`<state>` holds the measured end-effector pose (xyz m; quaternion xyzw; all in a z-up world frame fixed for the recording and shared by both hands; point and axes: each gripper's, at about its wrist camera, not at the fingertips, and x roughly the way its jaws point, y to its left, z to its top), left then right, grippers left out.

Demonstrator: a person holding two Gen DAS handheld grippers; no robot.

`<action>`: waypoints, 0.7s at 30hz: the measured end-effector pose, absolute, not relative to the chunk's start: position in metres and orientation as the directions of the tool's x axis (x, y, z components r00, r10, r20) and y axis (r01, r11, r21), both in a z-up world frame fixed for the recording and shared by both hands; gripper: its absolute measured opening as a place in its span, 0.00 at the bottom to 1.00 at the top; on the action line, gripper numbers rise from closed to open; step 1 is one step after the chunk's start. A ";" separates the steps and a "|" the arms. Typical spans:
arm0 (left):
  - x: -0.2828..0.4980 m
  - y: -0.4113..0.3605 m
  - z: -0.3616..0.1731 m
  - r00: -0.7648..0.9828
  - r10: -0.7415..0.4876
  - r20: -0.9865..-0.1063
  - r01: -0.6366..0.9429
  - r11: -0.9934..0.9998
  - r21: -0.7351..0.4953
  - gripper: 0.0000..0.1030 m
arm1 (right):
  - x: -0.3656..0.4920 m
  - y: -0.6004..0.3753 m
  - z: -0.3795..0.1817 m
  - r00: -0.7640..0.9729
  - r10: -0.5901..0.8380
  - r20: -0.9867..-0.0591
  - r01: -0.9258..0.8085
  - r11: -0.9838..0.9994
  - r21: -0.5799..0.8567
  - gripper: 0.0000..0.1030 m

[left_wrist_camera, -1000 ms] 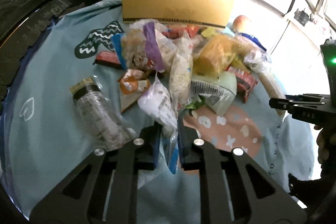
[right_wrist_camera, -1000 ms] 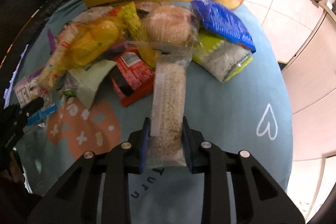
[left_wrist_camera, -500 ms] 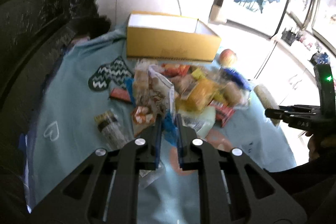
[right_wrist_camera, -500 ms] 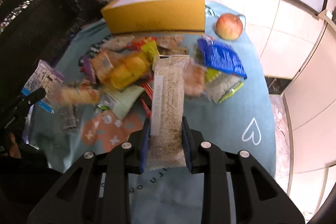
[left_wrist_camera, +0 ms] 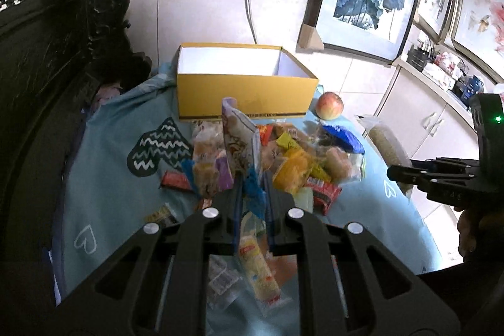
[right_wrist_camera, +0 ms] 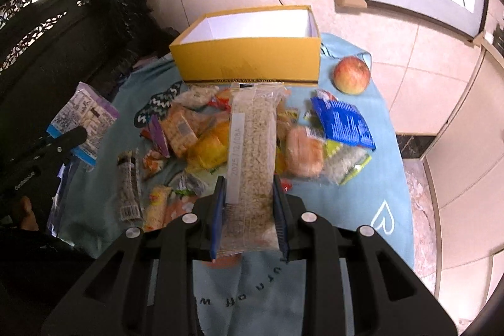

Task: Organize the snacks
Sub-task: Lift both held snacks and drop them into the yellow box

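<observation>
Both grippers are loaded: the left gripper has its fingers pinched on a clear snack bag, the right gripper clamps a long oat bar pack. I'd carry both high over the pile to the empty yellow box at 12 o'clock, then release low inside. The surface is a teal cloth, with an apple at 1 o'clock, and a tiled wall and framed prints behind.

An open yellow box stands behind a loose snack pile; a clear oat pack and a purple-edged bag are held aloft.
</observation>
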<state>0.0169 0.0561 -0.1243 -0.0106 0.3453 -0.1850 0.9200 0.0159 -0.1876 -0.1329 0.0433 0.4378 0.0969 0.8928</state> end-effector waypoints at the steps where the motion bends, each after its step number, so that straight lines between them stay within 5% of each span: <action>1: 0.022 0.052 -0.121 0.696 -0.346 -0.629 0.328 0.933 -0.149 0.11 | 0.022 -0.188 -0.129 0.601 0.217 -0.769 -0.146 0.976 0.161 0.27; 18: 0.224 -0.026 -0.027 0.817 -0.238 -0.524 0.221 0.970 -0.096 0.13 | 0.258 -0.219 -0.042 0.645 0.292 -0.706 -0.226 0.956 0.189 0.28; 19: 0.246 -0.027 -0.022 0.819 -0.215 -0.532 0.198 0.976 -0.090 0.29 | 0.277 -0.217 -0.038 0.637 0.299 -0.710 -0.232 0.953 0.193 0.33; 20: 0.264 -0.026 -0.019 0.818 -0.199 -0.540 0.174 0.980 -0.098 0.82 | 0.298 -0.213 -0.037 0.632 0.284 -0.721 -0.230 0.957 0.175 0.42; 21: 0.280 -0.023 -0.018 0.819 -0.180 -0.544 0.142 0.984 -0.112 0.98 | 0.306 -0.211 -0.036 0.636 0.252 -0.729 -0.212 0.966 0.150 0.64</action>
